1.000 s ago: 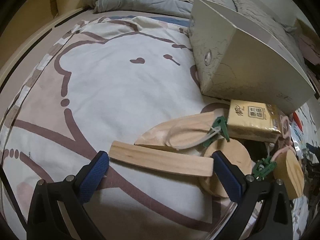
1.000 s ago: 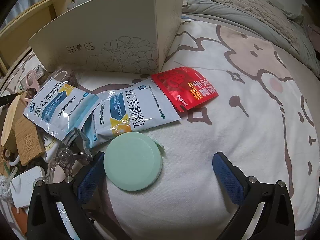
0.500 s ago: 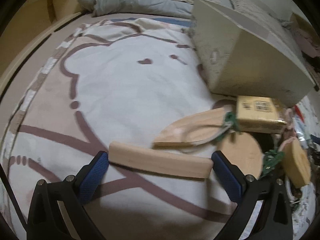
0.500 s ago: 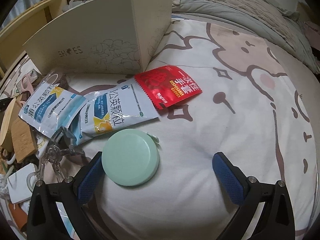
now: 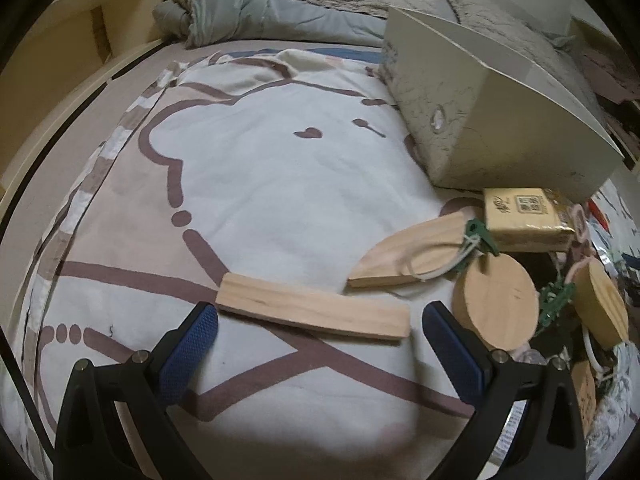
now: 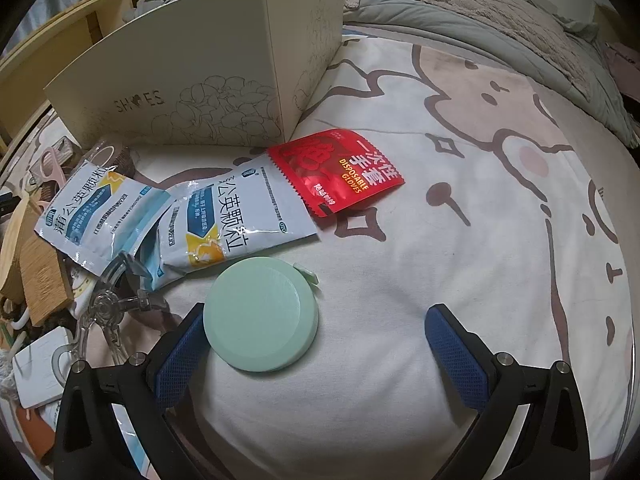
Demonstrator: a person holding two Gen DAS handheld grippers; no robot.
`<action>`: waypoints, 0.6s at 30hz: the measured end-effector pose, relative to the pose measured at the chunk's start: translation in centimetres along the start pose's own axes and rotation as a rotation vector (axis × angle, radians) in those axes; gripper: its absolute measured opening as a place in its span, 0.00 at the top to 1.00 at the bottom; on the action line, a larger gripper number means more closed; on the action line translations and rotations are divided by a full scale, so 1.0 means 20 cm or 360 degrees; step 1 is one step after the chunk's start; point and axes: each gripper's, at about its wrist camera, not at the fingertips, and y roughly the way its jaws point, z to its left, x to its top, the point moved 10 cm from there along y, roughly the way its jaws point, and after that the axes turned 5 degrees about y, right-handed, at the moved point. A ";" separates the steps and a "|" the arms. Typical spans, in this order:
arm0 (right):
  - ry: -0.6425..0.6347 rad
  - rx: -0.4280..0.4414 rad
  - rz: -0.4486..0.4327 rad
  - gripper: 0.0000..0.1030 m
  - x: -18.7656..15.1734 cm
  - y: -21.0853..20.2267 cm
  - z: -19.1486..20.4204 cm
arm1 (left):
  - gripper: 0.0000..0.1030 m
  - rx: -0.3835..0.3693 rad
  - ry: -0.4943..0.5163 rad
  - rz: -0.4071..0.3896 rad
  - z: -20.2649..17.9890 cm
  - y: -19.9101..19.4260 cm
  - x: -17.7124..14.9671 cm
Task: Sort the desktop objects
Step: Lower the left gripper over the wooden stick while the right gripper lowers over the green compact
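The cream box (image 6: 192, 92) bears "SHOES" with a heart in place of the O, the red packet (image 6: 336, 172) reads "DISPOSABLE GLOVES" under Chinese characters, and two white-and-blue sachets (image 6: 236, 220) carry Chinese lettering.

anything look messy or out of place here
Yes: the shoe box lies on its side on the bedspread, and two white sachets overlap crookedly, crumpled, half on the clutter beside the green disc.
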 end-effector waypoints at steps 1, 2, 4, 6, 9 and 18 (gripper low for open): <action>0.0000 0.0000 -0.0001 0.00 0.00 0.00 0.00 | 0.00 -0.0003 0.0020 -0.0001 -0.01 0.00 0.00; 0.0000 -0.0001 -0.0001 0.00 0.00 0.00 0.00 | 0.00 -0.0003 0.0035 0.0002 -0.02 0.00 0.00; -0.0001 0.0000 0.0000 0.00 0.00 0.00 0.00 | 0.00 -0.0004 0.0067 0.0018 -0.04 0.01 -0.01; -0.0001 0.0000 0.0000 0.00 0.00 0.00 0.00 | 0.00 0.0009 0.0099 0.0036 -0.05 0.03 -0.03; -0.0002 -0.0001 0.0003 0.00 0.00 0.00 0.00 | 0.00 0.0042 0.0125 0.0061 -0.06 0.05 -0.04; -0.0056 -0.0014 -0.0067 0.00 0.04 -0.02 0.01 | 0.00 0.0084 0.0124 0.0069 -0.05 0.08 -0.05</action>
